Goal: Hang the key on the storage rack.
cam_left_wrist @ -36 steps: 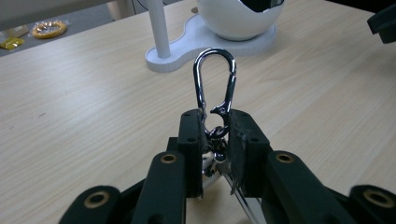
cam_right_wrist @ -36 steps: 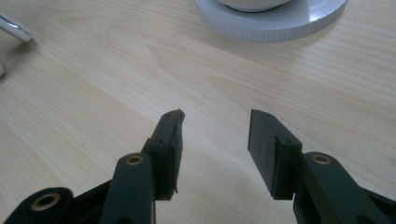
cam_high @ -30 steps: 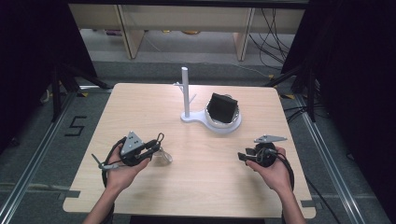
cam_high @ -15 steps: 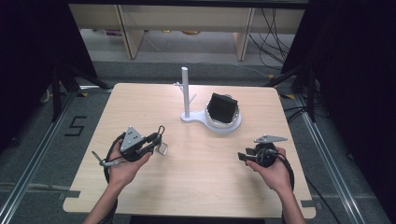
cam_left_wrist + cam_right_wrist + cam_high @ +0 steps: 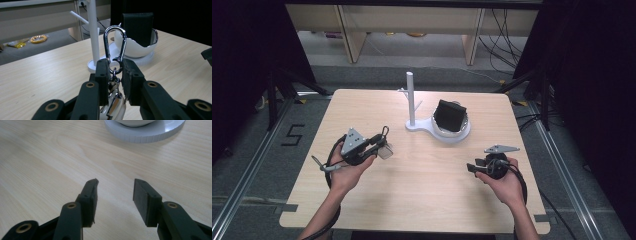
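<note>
My left gripper (image 5: 379, 145) is shut on a key ring, and its pads (image 5: 102, 75) pinch the swivel under a silver carabiner (image 5: 115, 45) that stands up above the jaws. A pale tag (image 5: 385, 151) hangs below the grip. Ahead of it rises a white stand (image 5: 411, 100) with side pegs (image 5: 92, 30). On the stand's base sits a white bowl (image 5: 452, 131) with a black wallet (image 5: 138, 27) in it. At the right of the table, my right gripper (image 5: 473, 167) is open above bare wood, with nothing between its fingers (image 5: 115, 192).
The stand's round white base (image 5: 150, 132) lies just beyond the right gripper. The wooden table (image 5: 422, 200) has bare room in front of both hands. Black frames and cables stand past the table's far and right edges.
The left gripper has shifted a little away from the person with the key ring, and the tag has risen off the table. The right gripper has kept still.
</note>
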Available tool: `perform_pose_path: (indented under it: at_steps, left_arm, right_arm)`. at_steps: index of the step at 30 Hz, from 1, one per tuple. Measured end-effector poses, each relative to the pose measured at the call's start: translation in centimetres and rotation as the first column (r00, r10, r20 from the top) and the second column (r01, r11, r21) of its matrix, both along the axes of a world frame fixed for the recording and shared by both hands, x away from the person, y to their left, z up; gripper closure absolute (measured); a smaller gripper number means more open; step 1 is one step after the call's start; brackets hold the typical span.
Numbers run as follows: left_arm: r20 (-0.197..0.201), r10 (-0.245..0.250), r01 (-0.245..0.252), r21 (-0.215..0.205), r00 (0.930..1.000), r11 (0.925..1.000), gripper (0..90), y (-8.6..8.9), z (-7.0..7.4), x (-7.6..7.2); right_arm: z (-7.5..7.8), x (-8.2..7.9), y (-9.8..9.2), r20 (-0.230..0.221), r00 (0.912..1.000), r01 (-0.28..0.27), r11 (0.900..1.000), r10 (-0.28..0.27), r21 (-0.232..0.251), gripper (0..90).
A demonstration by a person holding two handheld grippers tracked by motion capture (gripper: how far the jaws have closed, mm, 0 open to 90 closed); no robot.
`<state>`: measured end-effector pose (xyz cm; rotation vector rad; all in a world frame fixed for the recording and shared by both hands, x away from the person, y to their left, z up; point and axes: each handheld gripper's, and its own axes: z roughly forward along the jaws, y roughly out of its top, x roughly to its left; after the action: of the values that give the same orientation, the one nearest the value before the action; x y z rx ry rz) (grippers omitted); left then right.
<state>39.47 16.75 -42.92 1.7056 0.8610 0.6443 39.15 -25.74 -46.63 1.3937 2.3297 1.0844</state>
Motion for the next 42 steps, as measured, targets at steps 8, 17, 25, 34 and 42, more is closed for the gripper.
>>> perform_pose_path:
  at_steps: [8, 17, 25, 34, 42]
  left_arm:
    - [0.020, 0.008, -0.007, -0.009, 0.9998, 0.9999, 75.1, -0.2, 0.6, 0.8]
    - [0.052, 0.024, -0.023, -0.030, 0.9983, 0.9993, 75.1, -0.4, 1.4, 1.9]
    - [0.069, 0.033, -0.030, -0.042, 0.9971, 0.9987, 75.1, -0.6, 2.0, 2.7]
    - [0.084, 0.039, -0.035, -0.046, 0.9957, 0.9983, 75.1, -1.1, 2.7, 3.9]
    - [0.100, 0.044, -0.039, -0.053, 0.9940, 0.9978, 75.1, -1.8, 3.2, 4.8]
  right_arm:
    - [-0.1, -0.1, 0.2, 0.008, 0.9998, 0.015, 1.000, -0.015, 0.015, 55.5]
    - [-0.3, 0.0, 0.1, 0.027, 0.9996, 0.005, 1.000, -0.005, 0.007, 55.4]
    - [-0.1, -0.1, 0.2, -0.003, 0.9999, 0.011, 1.000, -0.011, 0.011, 55.3]
    - [-0.1, -0.1, 0.2, 0.003, 0.9999, 0.013, 1.000, -0.013, 0.008, 55.3]
    - [-0.3, 0.1, 0.0, 0.030, 0.9995, -0.004, 1.000, 0.004, -0.001, 55.2]
